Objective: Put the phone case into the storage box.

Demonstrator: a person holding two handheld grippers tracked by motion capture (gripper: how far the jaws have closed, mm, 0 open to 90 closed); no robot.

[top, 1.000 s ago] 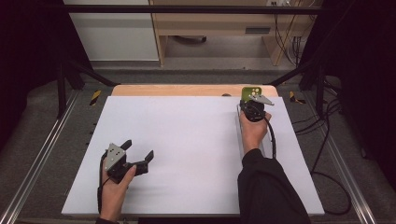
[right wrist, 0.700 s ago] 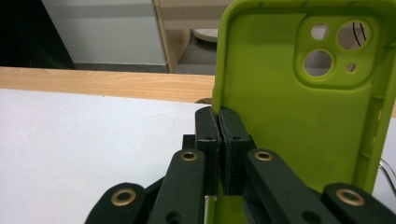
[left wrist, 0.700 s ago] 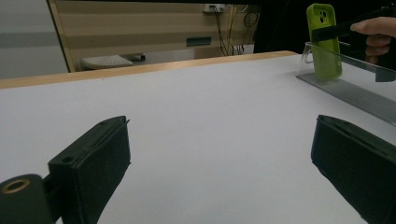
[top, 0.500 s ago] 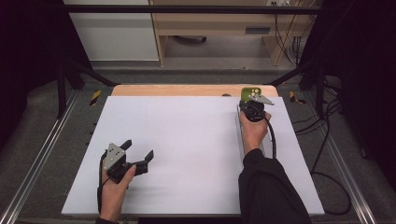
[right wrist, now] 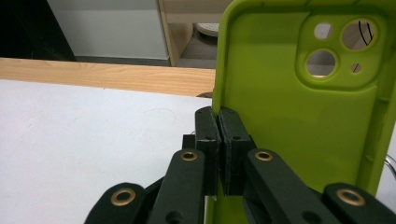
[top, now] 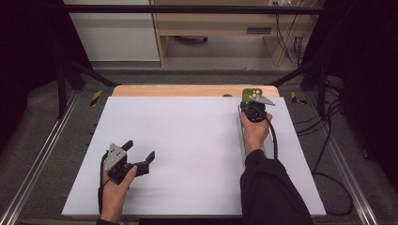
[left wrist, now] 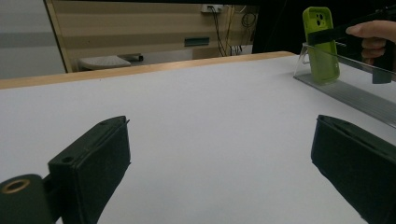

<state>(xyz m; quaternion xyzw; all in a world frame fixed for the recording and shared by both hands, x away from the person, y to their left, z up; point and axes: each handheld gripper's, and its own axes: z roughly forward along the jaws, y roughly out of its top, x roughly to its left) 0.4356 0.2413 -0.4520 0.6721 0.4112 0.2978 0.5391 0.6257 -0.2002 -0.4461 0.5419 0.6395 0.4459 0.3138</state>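
Note:
A lime-green phone case (right wrist: 303,112) stands upright with its camera cutouts at the top. My right gripper (right wrist: 218,126) is shut on its left edge, the two pads pressed together over the rim. From above, the phone case (top: 248,93) is at the table's far right with the right gripper (top: 249,100) just behind it. In the left gripper view the phone case (left wrist: 320,44) stands at the end of a clear plastic rail (left wrist: 355,88), held by the right gripper (left wrist: 334,32). My left gripper (top: 139,151) rests open near the front left, with nothing between its jaws (left wrist: 219,128).
The white table top (top: 187,140) has a wooden strip (top: 178,90) along its far edge. The clear rail (top: 241,136) runs front to back on the right side. Metal frame rails (top: 42,154) and cables (top: 328,154) flank the table.

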